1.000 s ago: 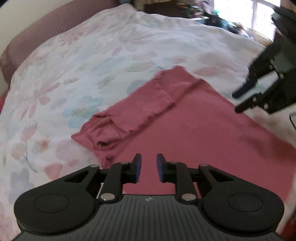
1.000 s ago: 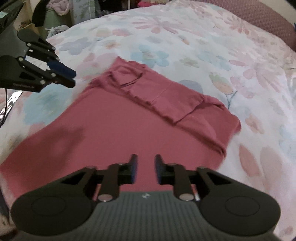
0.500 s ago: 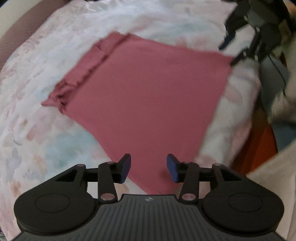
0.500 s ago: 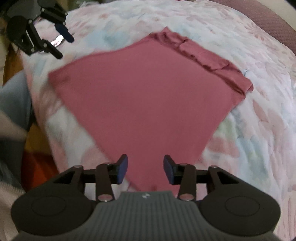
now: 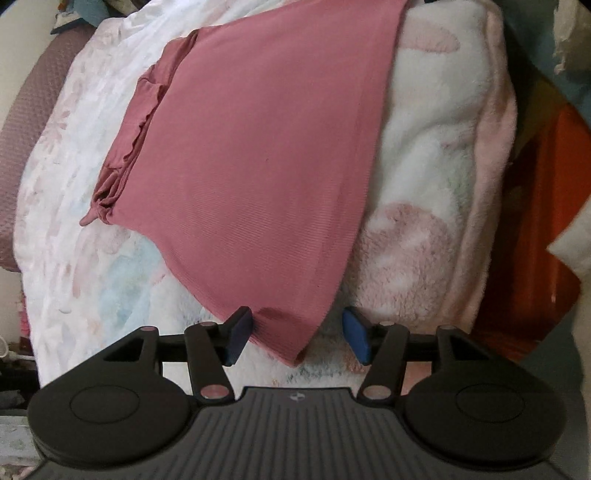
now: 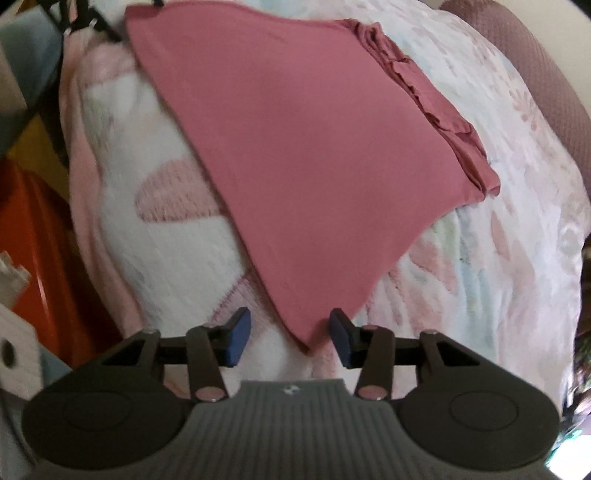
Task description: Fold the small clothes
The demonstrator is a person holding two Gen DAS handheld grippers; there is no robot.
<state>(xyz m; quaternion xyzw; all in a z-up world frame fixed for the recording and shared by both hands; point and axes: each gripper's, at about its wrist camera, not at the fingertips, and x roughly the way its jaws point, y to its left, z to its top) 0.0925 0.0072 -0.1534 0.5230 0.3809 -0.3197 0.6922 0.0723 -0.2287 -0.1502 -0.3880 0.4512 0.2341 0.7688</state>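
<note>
A pink-red garment (image 5: 266, 155) lies flat on the floral blanket, its sleeves folded in along the far edge. My left gripper (image 5: 298, 338) is open, with the garment's near left hem corner lying between its blue pads. In the right wrist view the same garment (image 6: 314, 140) spreads ahead. My right gripper (image 6: 290, 336) is open around the near right hem corner. Neither gripper holds the cloth. Part of the left gripper (image 6: 85, 18) shows at the top left of the right wrist view.
The fluffy floral blanket (image 5: 424, 221) drops off over the bed's front edge. An orange object (image 5: 535, 229) sits beside and below the bed. A mauve headboard (image 6: 535, 62) bounds the far side.
Both grippers have pulled back from above the garment toward the bed's front edge and opened wide. Each now sits at a hem corner.
</note>
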